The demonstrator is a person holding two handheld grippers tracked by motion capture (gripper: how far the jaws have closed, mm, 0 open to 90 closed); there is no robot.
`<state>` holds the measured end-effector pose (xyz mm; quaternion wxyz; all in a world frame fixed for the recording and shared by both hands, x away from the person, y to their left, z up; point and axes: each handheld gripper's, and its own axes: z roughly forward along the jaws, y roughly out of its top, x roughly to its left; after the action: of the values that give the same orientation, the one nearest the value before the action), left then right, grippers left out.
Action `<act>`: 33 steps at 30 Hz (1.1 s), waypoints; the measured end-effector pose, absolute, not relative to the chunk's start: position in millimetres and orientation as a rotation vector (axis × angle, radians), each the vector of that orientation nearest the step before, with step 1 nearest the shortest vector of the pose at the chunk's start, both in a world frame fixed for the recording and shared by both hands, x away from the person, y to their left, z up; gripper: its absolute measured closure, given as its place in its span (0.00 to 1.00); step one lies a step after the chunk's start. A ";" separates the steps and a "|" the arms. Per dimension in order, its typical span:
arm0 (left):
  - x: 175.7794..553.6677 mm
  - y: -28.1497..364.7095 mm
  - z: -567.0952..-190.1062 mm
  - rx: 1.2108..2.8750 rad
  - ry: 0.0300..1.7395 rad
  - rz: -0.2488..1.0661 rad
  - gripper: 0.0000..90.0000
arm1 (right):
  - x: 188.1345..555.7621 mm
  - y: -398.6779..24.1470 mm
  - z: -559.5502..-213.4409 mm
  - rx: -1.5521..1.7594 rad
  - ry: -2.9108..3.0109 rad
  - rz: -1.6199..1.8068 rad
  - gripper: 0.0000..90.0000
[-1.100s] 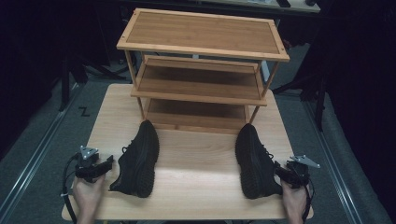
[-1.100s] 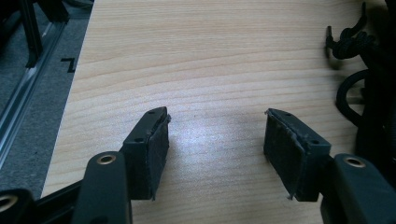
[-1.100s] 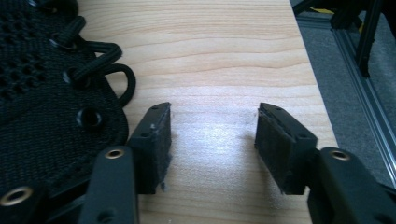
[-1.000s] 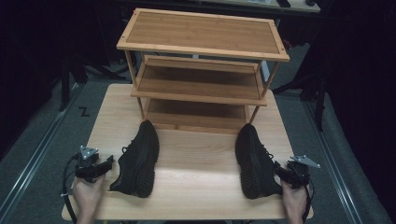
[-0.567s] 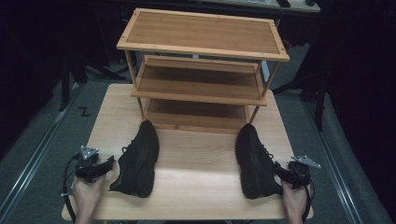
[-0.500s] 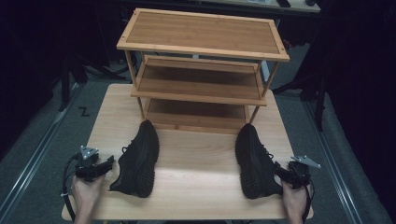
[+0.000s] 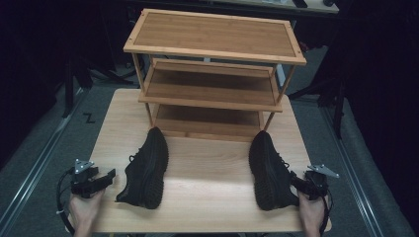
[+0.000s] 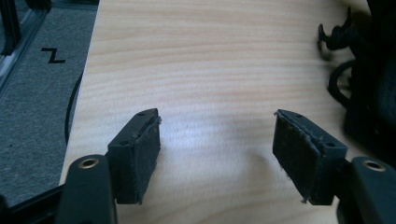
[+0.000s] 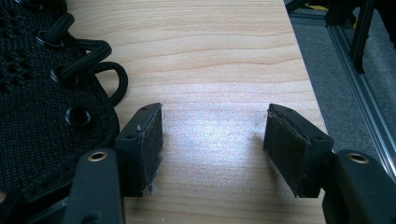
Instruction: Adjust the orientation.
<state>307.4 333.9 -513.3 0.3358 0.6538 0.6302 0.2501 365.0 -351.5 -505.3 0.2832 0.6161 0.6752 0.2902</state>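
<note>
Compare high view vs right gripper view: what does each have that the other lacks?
High view alone: the three-tier wooden rack, the left shoe, the left tongs in a hand, and the full table.

Right gripper view alone: close detail of the tongs' pads, standing apart with bare wood between them, plus the shoe's eyelets and lace loops.

Shared: the right shoe just left of the right tongs, the table, and the grey floor past its right edge.
</note>
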 end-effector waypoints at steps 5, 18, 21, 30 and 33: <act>298.9 328.9 -513.7 1.747 1.612 0.681 0.33 | 365.0 -351.5 -505.3 1.649 1.807 0.776 0.42; 295.6 318.7 -514.4 1.806 1.525 0.634 0.28 | 364.7 -351.1 -505.3 1.654 1.806 0.777 0.42; 298.1 315.5 -514.6 1.825 1.508 0.621 0.27 | 364.7 -351.1 -505.3 1.655 1.806 0.778 0.42; 305.9 310.3 -512.9 1.833 1.478 0.591 0.27 | 364.7 -351.1 -505.3 1.654 1.806 0.778 0.42; 307.3 309.8 -513.1 1.834 1.482 0.586 0.28 | 364.7 -351.1 -505.3 1.654 1.806 0.777 0.42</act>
<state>307.3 309.8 -513.1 0.3487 0.7075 0.5716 0.2260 364.7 -351.1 -505.3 0.2820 0.6176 0.6744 0.2902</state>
